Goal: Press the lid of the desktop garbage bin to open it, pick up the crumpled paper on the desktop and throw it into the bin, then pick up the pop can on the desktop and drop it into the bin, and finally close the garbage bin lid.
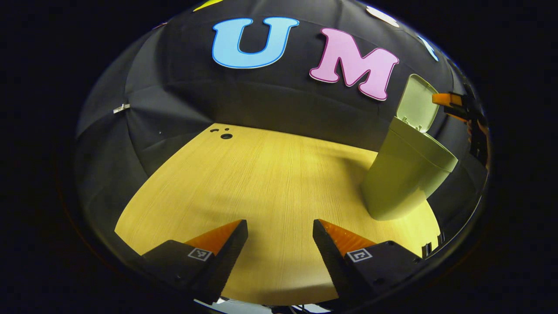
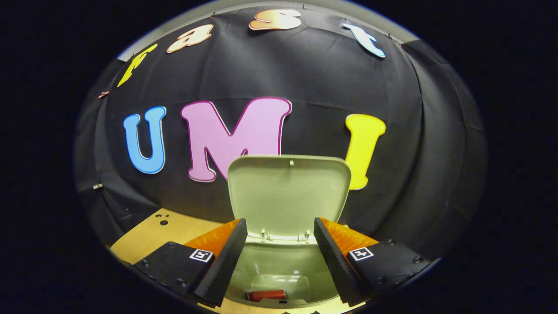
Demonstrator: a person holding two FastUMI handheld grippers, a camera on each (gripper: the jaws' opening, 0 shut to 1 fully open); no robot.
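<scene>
Pop can (image 2: 266,295) on its side (long axis crosswise) inside open-lidded bin (image 2: 279,261)

The pale green garbage bin (image 2: 279,270) stands upright just under the right gripper (image 2: 279,242), its lid (image 2: 287,196) swung up and back; a red pop can (image 2: 267,295) lies on its side at the bottom

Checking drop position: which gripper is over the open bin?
The right gripper: its open fingers frame the bin from above, raised lid ahead, red can inside. The left gripper hangs open over bare table, bin off to its side.
</scene>
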